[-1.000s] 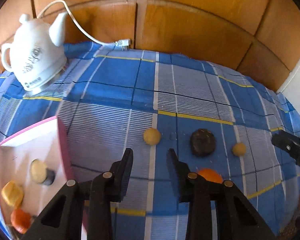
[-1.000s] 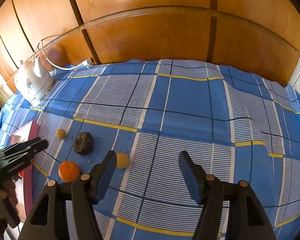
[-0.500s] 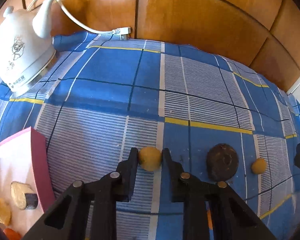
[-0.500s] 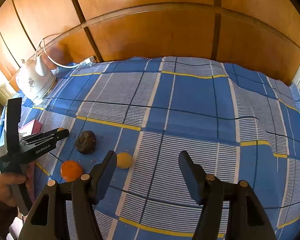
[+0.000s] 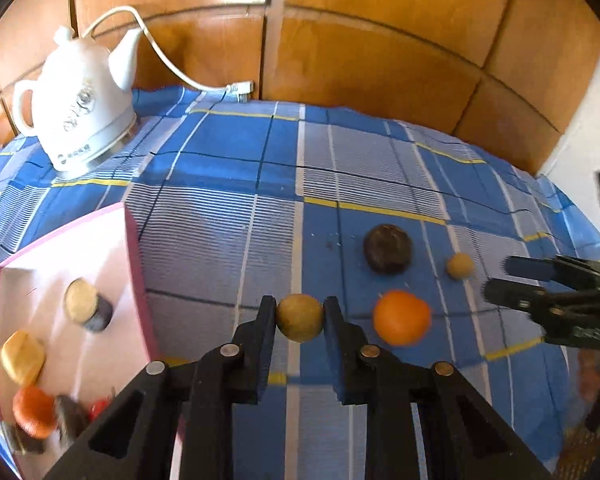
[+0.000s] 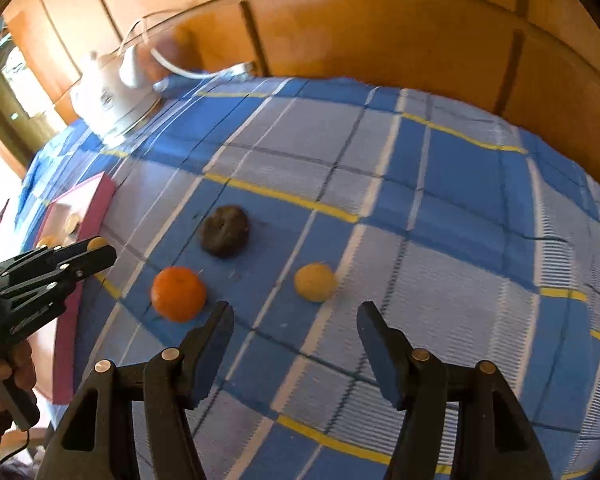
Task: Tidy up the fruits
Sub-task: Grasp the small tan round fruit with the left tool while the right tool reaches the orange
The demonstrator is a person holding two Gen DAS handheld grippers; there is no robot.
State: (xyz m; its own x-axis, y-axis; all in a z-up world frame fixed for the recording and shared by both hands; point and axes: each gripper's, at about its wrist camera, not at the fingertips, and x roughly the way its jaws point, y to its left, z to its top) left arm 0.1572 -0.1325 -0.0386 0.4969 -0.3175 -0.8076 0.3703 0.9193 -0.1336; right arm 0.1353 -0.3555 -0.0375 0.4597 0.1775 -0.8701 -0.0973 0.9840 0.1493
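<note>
My left gripper [image 5: 299, 312] is shut on a small yellow-green round fruit [image 5: 300, 317], held just right of the pink-walled box [image 5: 134, 264]. An orange [image 5: 402, 317], a dark brown fruit [image 5: 388, 249] and a small yellow fruit [image 5: 460, 266] lie on the blue checked cloth. In the right wrist view my right gripper [image 6: 296, 320] hangs open above the cloth. The small yellow fruit [image 6: 315, 282] sits just beyond its fingertips and the orange [image 6: 179, 294] is by its left finger. The left gripper [image 6: 100, 250] shows there at the box [image 6: 100, 200].
The box holds several items, among them an orange one [image 5: 34, 412] and a yellow one [image 5: 22, 356]. A white kettle [image 5: 80, 116] with a cord stands at the back left. Wooden panels close off the far side. A hand [image 6: 4, 376] grips the left tool.
The left gripper closed on the yellow-green fruit and pulled back with it toward the box. The right gripper dropped closer to the orange and the small yellow fruit.
</note>
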